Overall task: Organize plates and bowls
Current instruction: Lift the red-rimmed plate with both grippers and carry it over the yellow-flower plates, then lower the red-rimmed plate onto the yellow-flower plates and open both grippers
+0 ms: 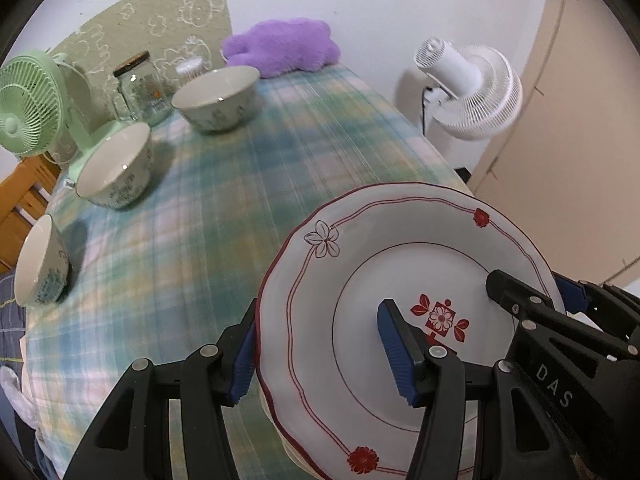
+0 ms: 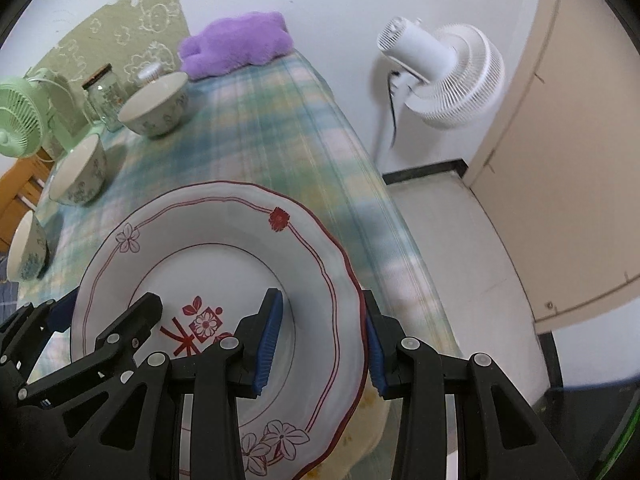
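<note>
Both grippers' jaws grip plate (image 1: pixel 360 280) rim, floor (image 2: pixel 460 240) only in right view

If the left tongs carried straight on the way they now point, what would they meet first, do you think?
The left tongs already straddle the plate rim, so the plate goes along; beyond it, probably bare tablecloth, then perhaps the far bowl. Depth is unclear.

White letters "DAS" stand on the black body of the right gripper (image 1: pixel 524 304), seen in the left wrist view. Printing on the glass jar (image 1: pixel 141 90) is too blurred to read.
</note>
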{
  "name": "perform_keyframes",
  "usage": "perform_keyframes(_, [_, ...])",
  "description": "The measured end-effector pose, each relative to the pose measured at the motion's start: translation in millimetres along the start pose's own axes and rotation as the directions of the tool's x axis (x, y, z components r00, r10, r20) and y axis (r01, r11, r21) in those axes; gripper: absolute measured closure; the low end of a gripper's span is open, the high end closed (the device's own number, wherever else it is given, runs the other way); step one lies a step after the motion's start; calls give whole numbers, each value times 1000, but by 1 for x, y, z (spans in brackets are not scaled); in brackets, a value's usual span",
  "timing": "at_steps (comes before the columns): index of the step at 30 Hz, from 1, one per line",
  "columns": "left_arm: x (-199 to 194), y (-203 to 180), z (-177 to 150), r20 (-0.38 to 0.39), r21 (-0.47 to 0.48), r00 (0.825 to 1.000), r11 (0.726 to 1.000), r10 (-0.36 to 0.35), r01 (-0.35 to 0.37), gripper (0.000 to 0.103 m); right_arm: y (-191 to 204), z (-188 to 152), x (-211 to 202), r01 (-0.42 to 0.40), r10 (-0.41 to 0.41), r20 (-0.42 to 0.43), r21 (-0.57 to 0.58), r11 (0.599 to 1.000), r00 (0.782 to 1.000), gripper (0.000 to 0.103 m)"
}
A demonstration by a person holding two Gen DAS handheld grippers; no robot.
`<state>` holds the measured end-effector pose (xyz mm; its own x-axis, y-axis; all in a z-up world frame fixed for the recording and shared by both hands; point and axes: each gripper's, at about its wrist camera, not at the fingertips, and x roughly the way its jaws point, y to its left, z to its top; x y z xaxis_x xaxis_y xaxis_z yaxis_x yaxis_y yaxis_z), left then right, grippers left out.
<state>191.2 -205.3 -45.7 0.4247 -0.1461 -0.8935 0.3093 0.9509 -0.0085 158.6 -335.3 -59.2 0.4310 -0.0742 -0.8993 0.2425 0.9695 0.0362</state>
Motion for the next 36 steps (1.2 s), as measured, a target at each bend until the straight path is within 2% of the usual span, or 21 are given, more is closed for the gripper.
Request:
perform_keyframes(7, [8, -11, -15, -36, 31, 999, 999, -13, 14, 46, -11, -18, 9, 21, -21, -23, 32, 999, 1000, 61])
perform_keyframes(11, [14, -10, -16, -58, 14, 998, 999, -32, 33, 45, -14, -23, 12, 26, -25, -28, 44, 999, 999, 61])
perform_keyframes(18, [16, -14, -16, -51, 27, 999, 1000, -10, 12, 45, -13, -20, 16, 40, -39, -23, 42, 998, 999, 61])
perform_keyframes(20, [17, -20, -18, -55, 71, 998, 997, 19, -15, 46, -15, -19, 18, 44, -42, -34, 42, 998, 999, 61])
perform_keyframes(24, [18, -20, -19, -43, 79, 998, 996, 37, -34, 46, -25, -18, 19, -2, 6, -52, 70, 998, 999, 62])
perform_keyframes(28, [19, -20, -16, -43, 77, 998, 996, 42, -39, 46, -22, -17, 12, -8, 10, -30, 46, 999, 999, 63])
perform_keyframes(31, [20, -18, -16, -44, 72, 998, 997, 44, -41, 43, -21, -15, 12, 23, -22, -29, 36, 999, 999, 73])
perform_keyframes(36, [19, -11, -16, -56, 58, 998, 998, 35, -31, 40, -15, -13, 14, 26, -27, -31, -2, 1000, 999, 77])
